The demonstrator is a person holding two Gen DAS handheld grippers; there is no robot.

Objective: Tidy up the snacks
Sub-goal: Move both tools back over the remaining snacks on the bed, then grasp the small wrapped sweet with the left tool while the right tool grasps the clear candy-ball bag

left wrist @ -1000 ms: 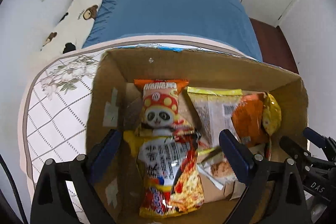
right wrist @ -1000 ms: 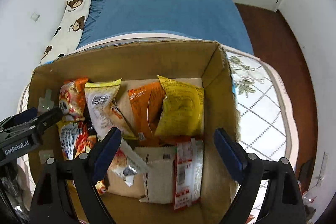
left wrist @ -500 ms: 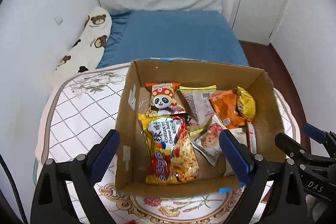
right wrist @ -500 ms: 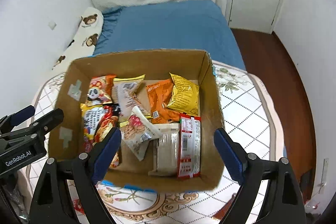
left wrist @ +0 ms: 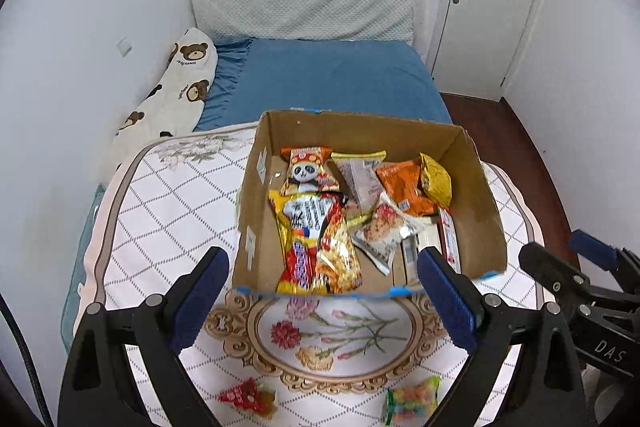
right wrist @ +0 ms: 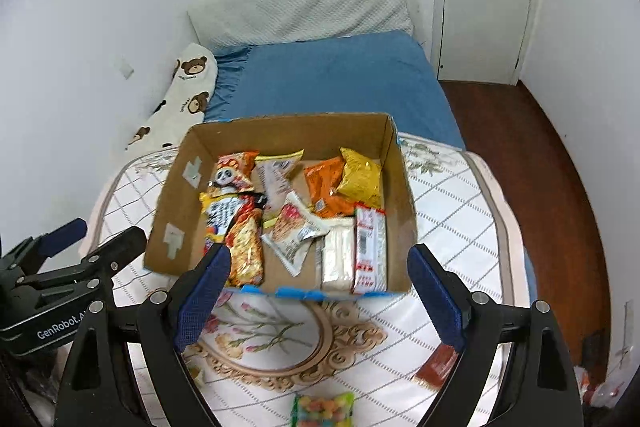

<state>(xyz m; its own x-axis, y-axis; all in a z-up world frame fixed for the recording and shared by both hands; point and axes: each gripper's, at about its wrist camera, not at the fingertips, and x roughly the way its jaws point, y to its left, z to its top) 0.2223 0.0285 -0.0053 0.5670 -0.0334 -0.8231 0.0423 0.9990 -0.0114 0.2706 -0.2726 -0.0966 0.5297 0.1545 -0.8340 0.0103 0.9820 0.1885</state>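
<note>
"DAS" on right claw, "GenRobot" (cut off) on left claw

Left gripper, right gripper, black frames, blue pads, silver screws, white lettering

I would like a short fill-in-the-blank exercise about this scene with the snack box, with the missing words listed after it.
1. The snacks lie inside a ____ box.
2. The packet with the panda face lies at the box's ____ side.
3. The rainbow candy bag lies ____ the box, on the quilted cover.
4. Both the left tool and the right tool are ____.

Missing words: cardboard; left; outside; open
</note>
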